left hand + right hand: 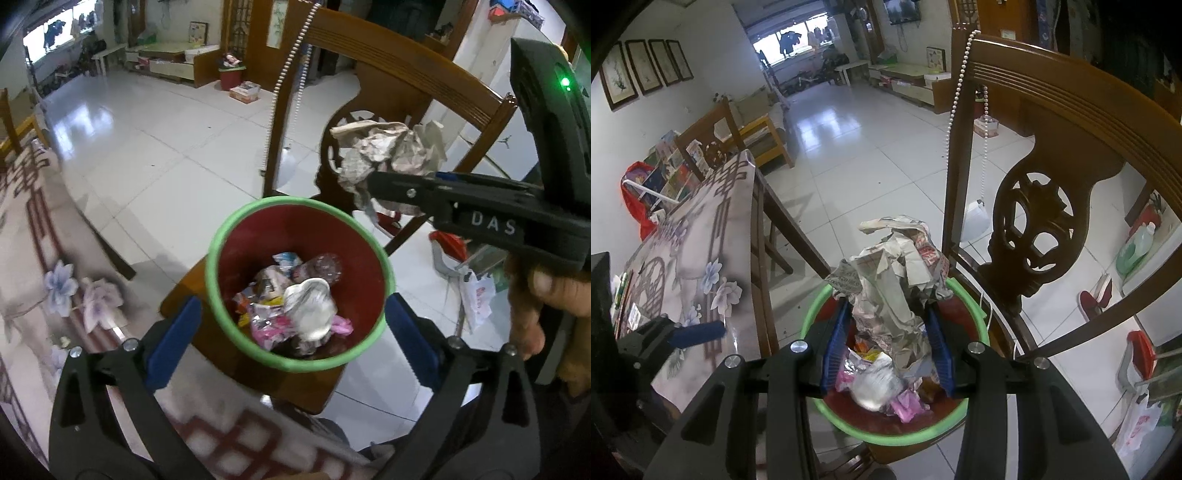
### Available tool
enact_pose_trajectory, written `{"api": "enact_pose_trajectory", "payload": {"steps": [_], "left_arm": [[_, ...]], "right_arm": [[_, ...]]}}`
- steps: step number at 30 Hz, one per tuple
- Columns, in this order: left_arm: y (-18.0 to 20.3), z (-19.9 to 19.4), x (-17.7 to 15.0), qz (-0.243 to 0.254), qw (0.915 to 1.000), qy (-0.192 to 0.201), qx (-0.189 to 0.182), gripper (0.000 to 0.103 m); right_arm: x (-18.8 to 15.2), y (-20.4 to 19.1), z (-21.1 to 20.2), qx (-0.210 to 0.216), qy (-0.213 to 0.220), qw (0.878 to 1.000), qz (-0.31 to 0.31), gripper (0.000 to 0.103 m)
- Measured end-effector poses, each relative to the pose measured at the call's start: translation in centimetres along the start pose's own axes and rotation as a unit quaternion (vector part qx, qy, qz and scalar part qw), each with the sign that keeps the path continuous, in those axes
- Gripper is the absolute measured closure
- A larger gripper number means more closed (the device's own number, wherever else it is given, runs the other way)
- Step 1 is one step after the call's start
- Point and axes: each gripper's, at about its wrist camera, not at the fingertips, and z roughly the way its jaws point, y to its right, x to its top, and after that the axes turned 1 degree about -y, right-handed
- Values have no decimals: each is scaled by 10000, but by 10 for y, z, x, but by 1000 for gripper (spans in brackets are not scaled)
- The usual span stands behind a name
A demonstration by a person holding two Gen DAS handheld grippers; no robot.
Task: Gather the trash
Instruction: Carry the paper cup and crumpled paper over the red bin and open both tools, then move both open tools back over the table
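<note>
R gripper (886, 332) clamps paper wad (894, 280); L gripper (291, 332) wide.

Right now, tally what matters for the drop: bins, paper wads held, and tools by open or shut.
Red plastic bin with green rim: 1
Crumpled newspaper wad, held: 1
Open tool, the left tool, with nothing between its blue pads: 1
Tool shut on the wad, the right tool: 1
Total: 4
</note>
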Motion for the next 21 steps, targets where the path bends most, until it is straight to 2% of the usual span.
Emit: {"api": "enact_pose_trajectory", "payload": {"steps": [6,10,11,14,18,21], "left_arm": [[-19,-25,-24,-136,9995,186,231,6],[-40,-52,-39,-406,9981,325,327,6],[-44,-57,-42,-458,9977,356,343,6],[-59,-76,-52,-667,9959,446,412,6],[-78,-99,-69,-1011,9926,502,448,6],[-87,-118,-82,-1141,9903,624,485,6]], "right_arm": [[-1,-9,3,-25,-102,9998,-171,61],[-3,-15,6,-94,-158,9994,-310,58],[-3,-17,7,-132,-163,9992,-349,54],[-4,-20,4,-213,-105,9991,-364,26],[-4,-30,-3,-456,75,9974,-544,14],[-6,-44,-10,-539,216,9959,-694,12]]}}
